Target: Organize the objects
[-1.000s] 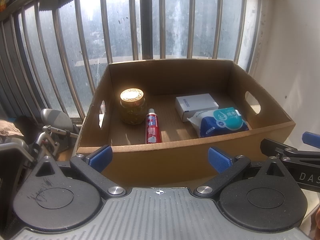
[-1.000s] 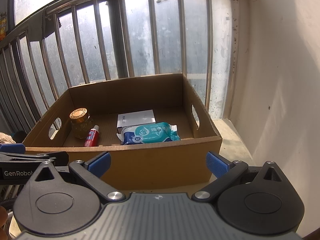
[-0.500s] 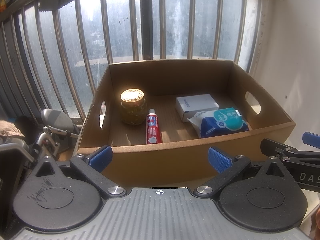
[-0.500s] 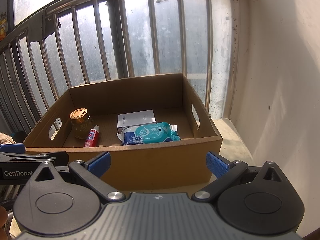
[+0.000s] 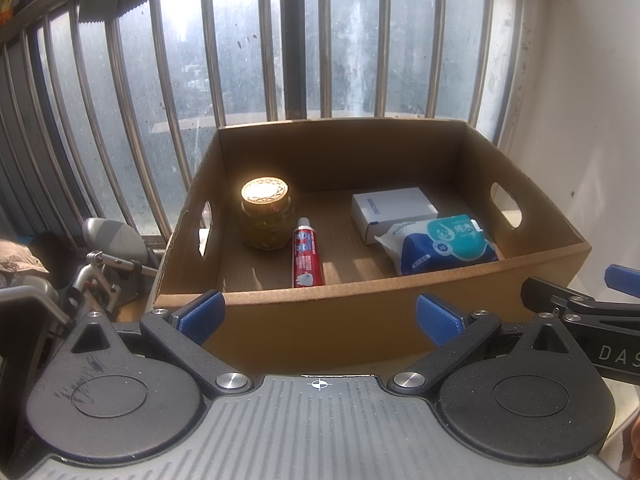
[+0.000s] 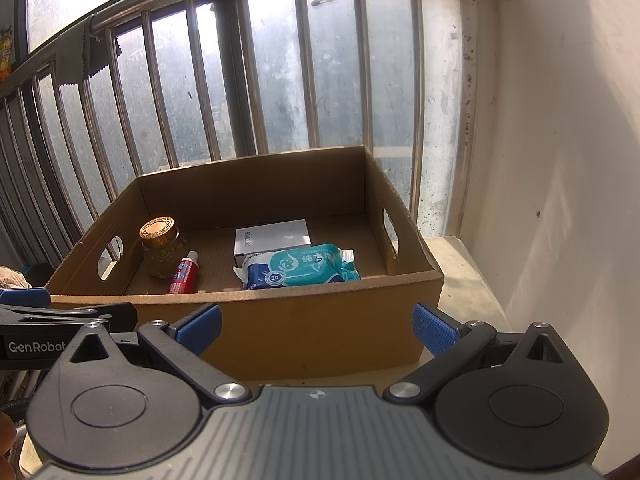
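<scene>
An open cardboard box (image 5: pixel 320 320) (image 6: pixel 304 328) stands before both grippers. Inside it are a glass jar with a gold lid (image 5: pixel 265 213) (image 6: pixel 160 246), a red toothpaste tube (image 5: pixel 305 254) (image 6: pixel 183 273), a white carton (image 5: pixel 394 213) (image 6: pixel 272 240) and a blue-teal wet-wipes pack (image 5: pixel 444 245) (image 6: pixel 298 267). My left gripper (image 5: pixel 320 316) is open and empty, just short of the box's near wall. My right gripper (image 6: pixel 316 326) is open and empty, also just short of that wall. Each gripper shows at the edge of the other's view.
A barred window (image 5: pixel 280 60) runs behind the box. A white wall (image 6: pixel 560 160) stands close on the right. Metal folding gear with a grey pad (image 5: pixel 108 256) lies left of the box. A concrete ledge (image 6: pixel 460 276) runs right of the box.
</scene>
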